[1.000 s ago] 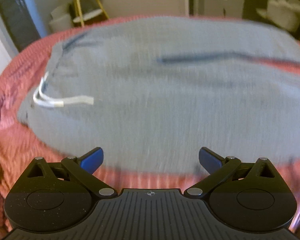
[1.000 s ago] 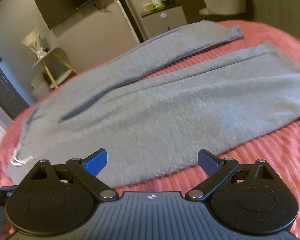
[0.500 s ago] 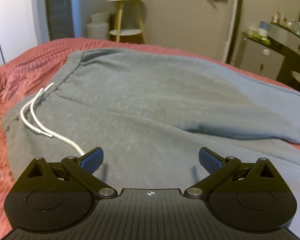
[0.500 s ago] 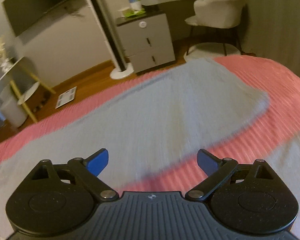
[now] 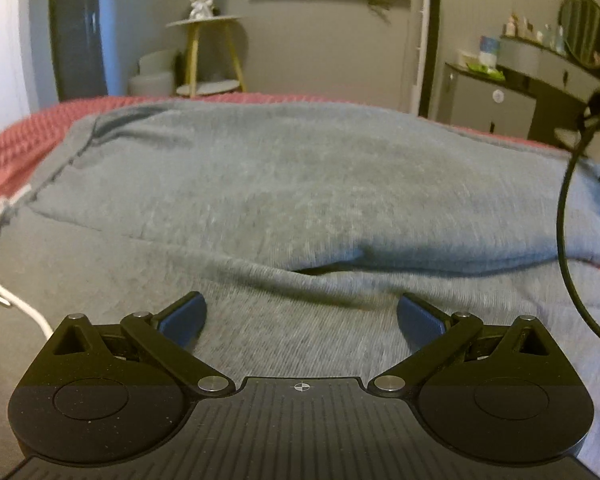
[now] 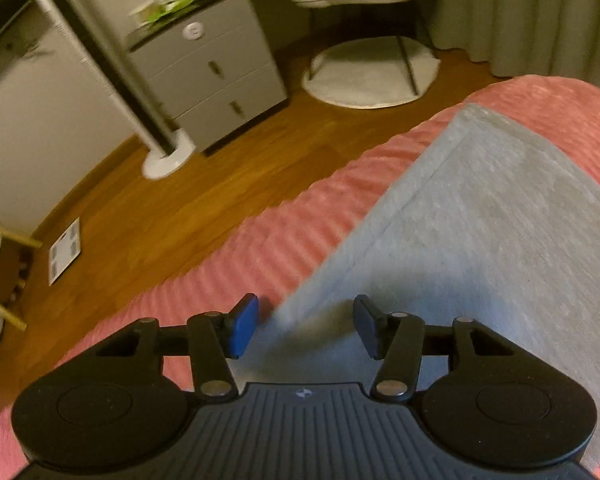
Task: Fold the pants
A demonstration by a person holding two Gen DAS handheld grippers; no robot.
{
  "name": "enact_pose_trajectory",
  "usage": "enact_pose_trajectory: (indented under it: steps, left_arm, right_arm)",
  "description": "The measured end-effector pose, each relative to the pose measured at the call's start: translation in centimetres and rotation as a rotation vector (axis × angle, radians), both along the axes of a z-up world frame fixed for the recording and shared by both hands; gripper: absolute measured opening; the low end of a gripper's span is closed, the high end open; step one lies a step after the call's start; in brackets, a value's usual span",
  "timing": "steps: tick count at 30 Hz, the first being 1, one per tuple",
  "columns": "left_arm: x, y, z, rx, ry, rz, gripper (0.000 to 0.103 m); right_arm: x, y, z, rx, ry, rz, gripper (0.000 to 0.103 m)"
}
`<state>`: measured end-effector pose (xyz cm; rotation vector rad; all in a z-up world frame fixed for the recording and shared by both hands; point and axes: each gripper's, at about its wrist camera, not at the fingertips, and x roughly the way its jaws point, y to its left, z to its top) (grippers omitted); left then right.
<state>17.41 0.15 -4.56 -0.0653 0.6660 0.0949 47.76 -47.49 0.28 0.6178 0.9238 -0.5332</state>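
Between the blue pads of my right gripper lies the side edge of one leg of the pants. Its jaws stand half apart and have just been closing, with cloth between them but not yet pinched, as far as the right wrist view shows. The leg runs ahead and to the right of this gripper to a stitched hem; to its left is bare bedspread, then wooden floor.

Step in hand, as I judge it: taking hold of the far leg near its edge so that it can be laid over the other, the first lengthwise fold. No fold is made yet. Next, the right jaws need to close fully on the cloth edge, and my left gripper needs a matching hold nearer the waist so both ends lift together.

Just ahead of the left gripper, whose jaws are wide apart and hold nothing, the pants' upper part spreads flat. Beyond the fingertips a dark crease marks where the two legs part. A white drawstring trails at far left, below the gathered waistband.

Materials: soft grey fleece-like knit, matte, limp, likely to sag when lifted; ribbed pink bedspread; thin black cable hanging at right.
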Motion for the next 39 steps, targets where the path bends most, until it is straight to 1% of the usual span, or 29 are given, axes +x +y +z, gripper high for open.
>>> enact_pose_trajectory:
  steps: [2, 3, 4, 5, 7, 8, 11, 13, 15, 16, 19, 20, 21, 22, 23, 24, 25, 26, 27, 28, 29, 30, 31, 32, 33, 34, 36, 39]
  left_arm:
    - [-0.1, 0.0, -0.2, -0.009, -0.002, -0.001, 0.103]
    - [-0.1, -0.1, -0.2, 0.0, -0.003, -0.001, 0.103]
    - [-0.3, -0.3, -0.1, 0.005, -0.004, -0.002, 0.103]
    - [-0.3, -0.3, -0.1, 0.004, -0.004, -0.003, 0.103]
    - [-0.2, 0.0, -0.1, -0.006, -0.001, -0.009, 0.103]
    - [-0.2, 0.2, -0.1, -0.01, 0.001, -0.014, 0.103]
    - [-0.2, 0.6, 0.0, -0.007, 0.007, -0.039, 0.103]
    - [-0.4, 0.8, 0.2, -0.013, 0.007, -0.042, 0.103]
    - [-0.5, 1.2, 0.4, -0.017, 0.007, -0.02, 0.103]
    - [-0.5, 1.4, 0.6, -0.017, 0.008, -0.003, 0.103]
    - [-0.9, 2.3, 1.2, -0.023, 0.002, 0.044, 0.103]
    - [-1.2, 2.6, 1.5, -0.03, -0.003, 0.057, 0.103]
    - [-1.5, 3.0, 2.0, -0.042, -0.011, 0.071, 0.103]
    - [-1.9, 3.3, 2.3, -0.055, -0.017, 0.078, 0.103]
    - [-2.2, 3.5, 2.6, -0.072, -0.024, 0.084, 0.103]
    - [-2.6, 3.8, 3.0, -0.092, -0.032, 0.087, 0.103]
    - [-2.8, 4.0, 3.3, -0.104, -0.036, 0.088, 0.103]
    - [-3.0, 4.1, 3.5, -0.108, -0.036, 0.089, 0.103]
    - [-3.3, 4.0, 3.8, -0.104, -0.036, 0.092, 0.103]
    - [-3.5, 3.9, 4.2, -0.096, -0.036, 0.091, 0.103]
    - [-3.7, 3.8, 4.4, -0.092, -0.039, 0.086, 0.103]
    - [-4.0, 3.8, 4.6, -0.093, -0.044, 0.084, 0.103]
    - [-4.1, 3.8, 4.8, -0.094, -0.05, 0.083, 0.103]
    - [-4.2, 3.8, 4.9, -0.09, -0.053, 0.083, 0.103]
    - [-4.2, 3.6, 4.9, -0.078, -0.051, 0.086, 0.103]
    - [-4.2, 3.6, 4.9, -0.065, -0.047, 0.088, 0.103]
    - [-4.0, 3.6, 4.9, -0.044, -0.039, 0.089, 0.103]
    - [-3.6, 4.0, 4.9, -0.067, -0.007, 0.068, 0.103]
  right_arm:
    - [0.6, -0.8, -0.3, 0.01, -0.015, -0.024, 0.053]
    - [0.8, -1.2, -0.6, 0.014, -0.005, -0.033, 0.052]
    - [1.0, -1.5, -1.0, 0.03, 0.007, -0.043, 0.048]
    - [1.0, -1.7, -1.3, 0.036, 0.019, -0.05, 0.034]
    - [0.7, -1.8, -1.5, -0.009, 0.045, -0.049, 0.012]
    - [0.1, -1.6, -1.5, -0.02, 0.032, -0.016, 0.006]
    - [-3.1, -1.8, -0.6, -0.014, -0.033, 0.031, 0.004]
    - [-7.1, -2.1, 1.0, -0.008, -0.108, 0.066, 0.003]
    - [-12.6, -1.9, 2.7, -0.024, -0.164, 0.102, 0.003]
    - [-16.0, -1.8, 3.4, -0.028, -0.193, 0.118, 0.003]
    - [-27.9, -0.7, 4.5, -0.046, -0.21, 0.154, 0.003]
    - [-31.4, -0.2, 4.2, -0.045, -0.201, 0.149, 0.003]
    - [-34.7, 0.2, 3.8, -0.029, -0.167, 0.14, 0.003]
    - [-38.1, 0.5, 2.9, 0.007, -0.141, 0.125, 0.003]
    - [-41.0, 1.2, 1.7, 0.032, -0.095, 0.128, 0.002]
    - [-43.4, 1.9, 0.5, 0.022, -0.036, 0.136, 0.0]
    - [-45.0, 2.4, -0.4, -0.015, 0.015, 0.132, 0.0]
    - [-46.0, 2.5, -1.0, -0.055, 0.046, 0.133, 0.0]
    - [-46.8, 2.4, -1.0, -0.098, 0.05, 0.115, 0.001]
    - [-47.2, 2.0, -0.5, -0.102, 0.016, 0.089, 0.005]
    - [-47.3, 1.6, 0.1, -0.091, -0.031, 0.074, 0.006]
    - [-47.2, 1.2, 0.6, -0.09, -0.08, 0.066, 0.011]
    - [-46.8, 0.7, 1.1, -0.109, -0.118, 0.059, 0.027]
    - [-46.2, 0.3, 1.2, -0.13, -0.119, 0.044, 0.046]
    - [-45.7, -0.1, 1.2, -0.142, -0.098, 0.01, 0.051]
    - [-45.4, -0.4, 1.2, -0.135, -0.084, -0.019, 0.052]
    - [-45.4, -1.4, 0.7, -0.062, -0.068, -0.076, 0.052]
    - [-47.3, -2.1, -1.2, 0.132, -0.124, -0.176, 0.052]
